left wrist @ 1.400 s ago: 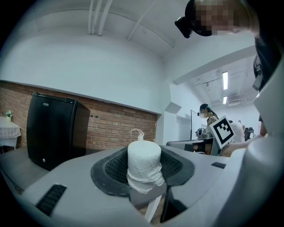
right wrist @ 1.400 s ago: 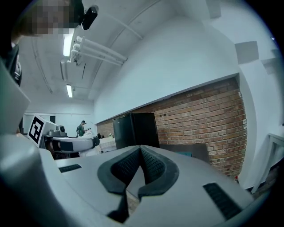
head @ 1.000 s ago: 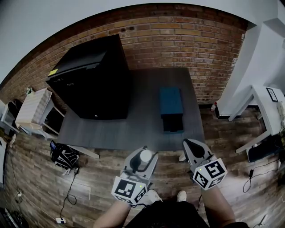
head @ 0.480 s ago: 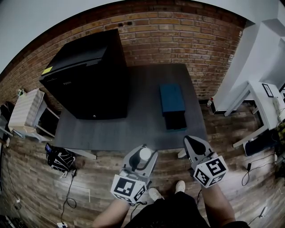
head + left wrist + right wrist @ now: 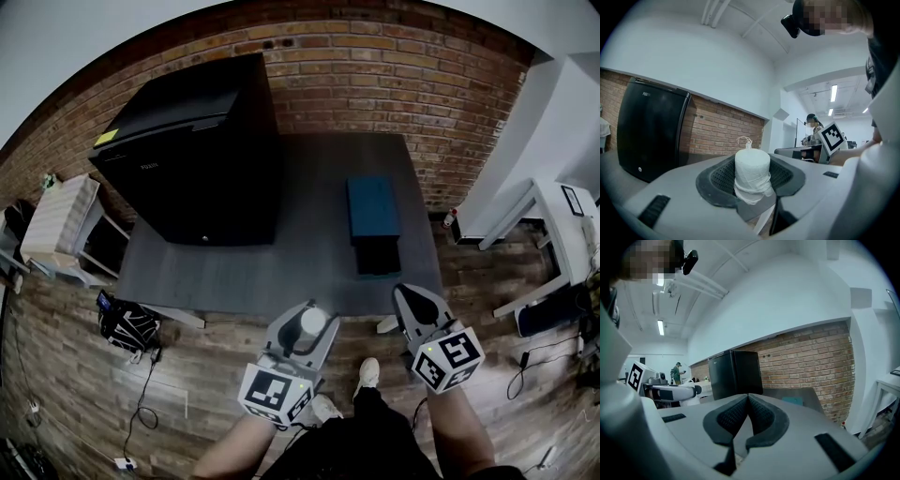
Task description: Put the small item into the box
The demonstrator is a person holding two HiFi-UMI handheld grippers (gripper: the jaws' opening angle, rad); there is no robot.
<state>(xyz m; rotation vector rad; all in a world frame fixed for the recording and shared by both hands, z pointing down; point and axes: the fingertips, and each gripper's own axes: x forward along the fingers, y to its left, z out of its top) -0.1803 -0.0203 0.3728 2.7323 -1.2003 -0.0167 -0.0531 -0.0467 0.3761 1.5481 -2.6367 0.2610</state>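
Two grippers in your hands, both low in the head view, over the wooden floor (image 5: 225, 347) just short of the near edge of the grey table (image 5: 309, 267).

Left gripper (image 5: 307, 330): clamped on the small white roll (image 5: 752, 169). The roll stands upright between the dark ribbed pads (image 5: 721, 177), one pad against each side. It is wound in white thread, with a loose loop of thread sticking up from its top. The wrapping bulges a little at the bottom.

Right gripper (image 5: 409, 298): jaws closed together, pads meeting at the tips, nothing between them. It sits to the right of the left gripper, apart from it.

Blue box (image 5: 372, 208): on the table, right of centre, long side running away from you. A darker part (image 5: 378, 255) sits at its near end; whether that is an open section you cannot tell from here. The roll is well apart from the box, off the table and to the box's near left.

Black cabinet (image 5: 202, 150): stands on the table's left half, against the brick wall (image 5: 375, 66). It rises well above the box.
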